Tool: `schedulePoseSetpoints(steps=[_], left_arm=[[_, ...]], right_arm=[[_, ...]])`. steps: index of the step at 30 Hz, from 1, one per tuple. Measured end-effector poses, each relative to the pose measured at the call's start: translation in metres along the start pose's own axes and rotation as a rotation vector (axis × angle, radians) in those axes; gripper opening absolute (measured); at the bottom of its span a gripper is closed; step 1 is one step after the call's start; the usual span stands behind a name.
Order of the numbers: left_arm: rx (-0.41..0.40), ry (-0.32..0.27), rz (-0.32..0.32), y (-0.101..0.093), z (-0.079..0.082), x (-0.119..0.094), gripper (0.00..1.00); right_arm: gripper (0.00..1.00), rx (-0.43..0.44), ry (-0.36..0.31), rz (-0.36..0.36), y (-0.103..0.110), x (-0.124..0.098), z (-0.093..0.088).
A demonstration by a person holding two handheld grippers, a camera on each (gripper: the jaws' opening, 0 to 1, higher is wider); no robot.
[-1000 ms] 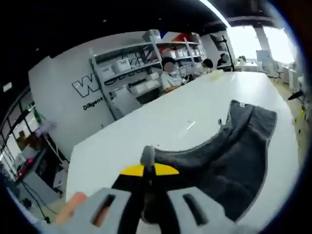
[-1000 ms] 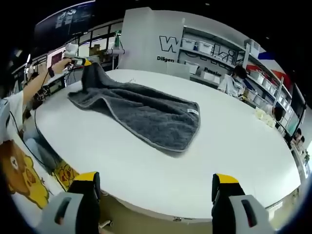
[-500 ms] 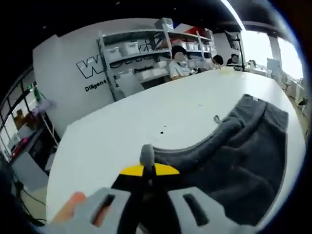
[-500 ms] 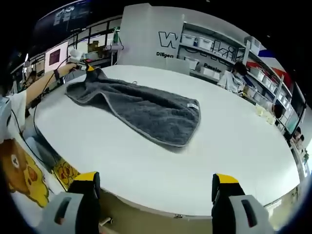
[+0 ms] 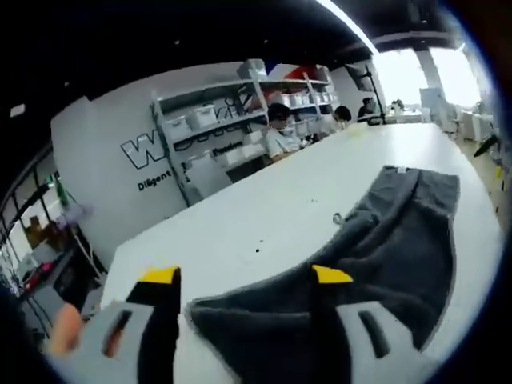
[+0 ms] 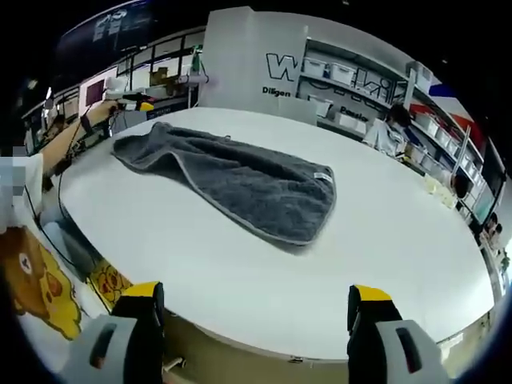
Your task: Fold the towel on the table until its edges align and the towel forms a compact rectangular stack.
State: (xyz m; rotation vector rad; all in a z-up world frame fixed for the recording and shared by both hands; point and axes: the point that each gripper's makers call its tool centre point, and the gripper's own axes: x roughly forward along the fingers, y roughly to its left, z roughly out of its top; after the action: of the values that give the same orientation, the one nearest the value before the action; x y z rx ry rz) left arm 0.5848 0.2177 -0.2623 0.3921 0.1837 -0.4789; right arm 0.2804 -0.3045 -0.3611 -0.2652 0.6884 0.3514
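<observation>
An open-plan lab or workshop office: metal shelving (image 6: pixel 360 88) stacked with white storage bins, a logo-lettered white wall (image 5: pixel 104 160), seated people (image 5: pixel 280 136) working at a long white table (image 6: pixel 384 240)

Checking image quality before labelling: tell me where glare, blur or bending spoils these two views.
Left gripper view: window blown out white, towel soft, near jaws blurred. Right gripper view: even light, towel sharp, table edge bowed by the fisheye.
</observation>
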Motion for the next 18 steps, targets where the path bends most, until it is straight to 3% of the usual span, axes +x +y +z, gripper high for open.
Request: schedulePoseSetpoints(steps=[6, 10, 12, 18], left_arm=[[-0.051, -0.082, -0.079, -0.047, 0.008, -0.062, 0.81], [-0.132, -0.132, -0.11, -0.076, 0.005, -0.111, 0.81], [-0.171, -0.098, -0.149, -0.093, -0.005, -0.132, 0.82], [-0.237, -0.061, -0.165, -0.13, -0.033, -0.176, 0.92]], right_arm=[[0.99, -0.002, -0.008, 0.007, 0.0, 0.001, 0.0], [0.99, -0.007, -0.017, 0.013, 0.0, 0.003, 0.001], [0.99, -0.008, -0.018, 0.017, 0.001, 0.004, 0.001], [0.99, -0.014, -0.021, 0.034, 0.003, 0.007, 0.001]])
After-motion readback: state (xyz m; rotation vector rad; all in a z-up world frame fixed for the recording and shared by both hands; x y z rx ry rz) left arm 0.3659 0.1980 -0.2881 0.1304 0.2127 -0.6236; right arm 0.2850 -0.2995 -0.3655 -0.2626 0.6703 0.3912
